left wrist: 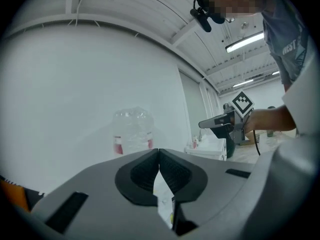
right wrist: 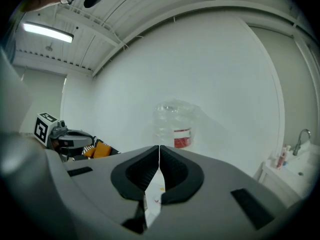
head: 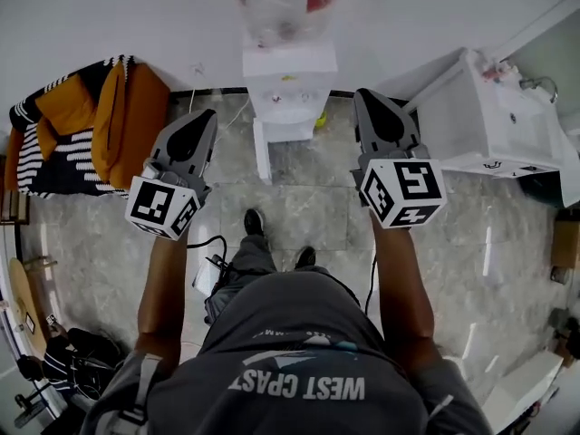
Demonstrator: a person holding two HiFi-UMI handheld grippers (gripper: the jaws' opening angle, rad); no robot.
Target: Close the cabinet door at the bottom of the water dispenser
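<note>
The white water dispenser [head: 290, 84] stands against the far wall with a clear bottle [head: 285, 3] on top. At its base the narrow white cabinet door [head: 262, 157] juts out toward me, swung open on the left side. My left gripper [head: 207, 116] hangs to the left of the dispenser and my right gripper [head: 367, 96] to its right, both well above the floor and apart from the door. The left gripper [left wrist: 159, 151] is shut with nothing in it, and so is the right gripper [right wrist: 159, 148]. Each gripper view shows the bottle [left wrist: 132, 131] [right wrist: 175, 126] ahead.
A seat with orange cushions and striped fabric [head: 91, 125] stands at the left by the wall. A white sink unit [head: 489, 116] is at the right. The person's feet [head: 254, 220] are on the grey tiles before the dispenser, with cables [head: 213, 270] by the left leg.
</note>
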